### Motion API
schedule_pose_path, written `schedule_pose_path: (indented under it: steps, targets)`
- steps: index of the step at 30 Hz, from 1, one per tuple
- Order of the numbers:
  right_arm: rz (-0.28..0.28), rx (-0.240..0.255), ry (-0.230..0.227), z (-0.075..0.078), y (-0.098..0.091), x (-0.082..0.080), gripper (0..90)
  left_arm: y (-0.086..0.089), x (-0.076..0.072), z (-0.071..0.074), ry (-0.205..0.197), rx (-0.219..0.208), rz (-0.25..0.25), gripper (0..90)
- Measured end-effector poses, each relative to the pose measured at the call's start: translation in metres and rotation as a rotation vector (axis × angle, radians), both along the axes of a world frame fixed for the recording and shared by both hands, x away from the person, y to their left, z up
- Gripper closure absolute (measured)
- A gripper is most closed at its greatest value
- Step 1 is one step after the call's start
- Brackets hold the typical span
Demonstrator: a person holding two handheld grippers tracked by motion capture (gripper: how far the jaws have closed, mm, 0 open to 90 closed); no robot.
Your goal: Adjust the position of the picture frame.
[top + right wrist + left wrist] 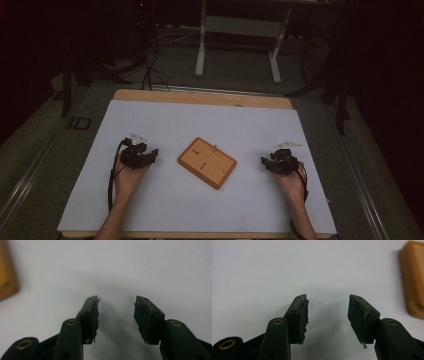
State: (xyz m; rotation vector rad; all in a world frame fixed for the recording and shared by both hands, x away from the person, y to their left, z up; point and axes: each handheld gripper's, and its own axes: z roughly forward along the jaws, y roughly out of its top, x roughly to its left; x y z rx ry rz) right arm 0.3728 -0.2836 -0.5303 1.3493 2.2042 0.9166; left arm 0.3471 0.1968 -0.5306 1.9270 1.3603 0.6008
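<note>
Worktop (165, 210) w/ a white sheet over it takes up most of the high view; wood edge shows along the far side. Wooden board (207, 162) lies flat near the centre of the sheet, turned at an angle, w/ a few small dark slots or pegs on top, too small to tell which. It's well apart from both tools, roughly between them.

Left gripper (150, 156) rests on the sheet left of the board, jaws spread, nothing between them; in the left gripper view (328, 315) the board's edge (413, 280) sits off to the right. Right gripper (266, 163) rests on the sheet right of the board, jaws also spread and empty (116, 315); board corner (7, 277) is blurred at left there.

Step, as I read it: start pose, approach not yet begun. Next move prob. calls for bringing both grippers inward to the board's short ends, jaws kept wide enough to straddle its thickness.
</note>
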Motion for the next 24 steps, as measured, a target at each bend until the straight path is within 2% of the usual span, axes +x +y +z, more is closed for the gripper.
schedule_pose_path:
  steps: [2,5,8,9,12,16,20,24]
  targets:
    - [0.027,0.013,-0.001,0.001,0.005,0.0,50.8,-0.003,-0.001,0.001,-0.002,0.009,-0.033,49.8]
    - [0.06,0.004,-0.002,0.001,0.012,0.0,49.5,-0.005,-0.002,0.002,-0.011,0.015,-0.07,48.7]
    - [0.058,-0.01,-0.009,0.001,0.016,-0.001,52.1,-0.007,-0.004,0.002,-0.034,0.038,-0.096,50.8]
    - [0.05,-0.018,-0.016,0.001,0.017,-0.002,53.7,-0.008,-0.005,0.001,-0.036,0.037,-0.108,52.5]
    - [0.059,-0.005,-0.039,0.003,0.019,-0.004,56.1,-0.012,-0.006,0.001,-0.044,-0.008,-0.16,56.6]
    - [0.078,0.015,-0.048,0.007,0.024,-0.005,57.0,-0.019,-0.007,0.0,-0.061,0.018,-0.202,57.6]
    - [0.109,0.045,-0.046,0.01,0.03,-0.006,60.2,-0.021,-0.007,0.0,-0.067,0.007,-0.227,57.6]
    - [0.163,0.049,-0.053,0.015,0.035,-0.006,67.4,-0.024,-0.008,0.0,-0.068,0.006,-0.232,57.2]
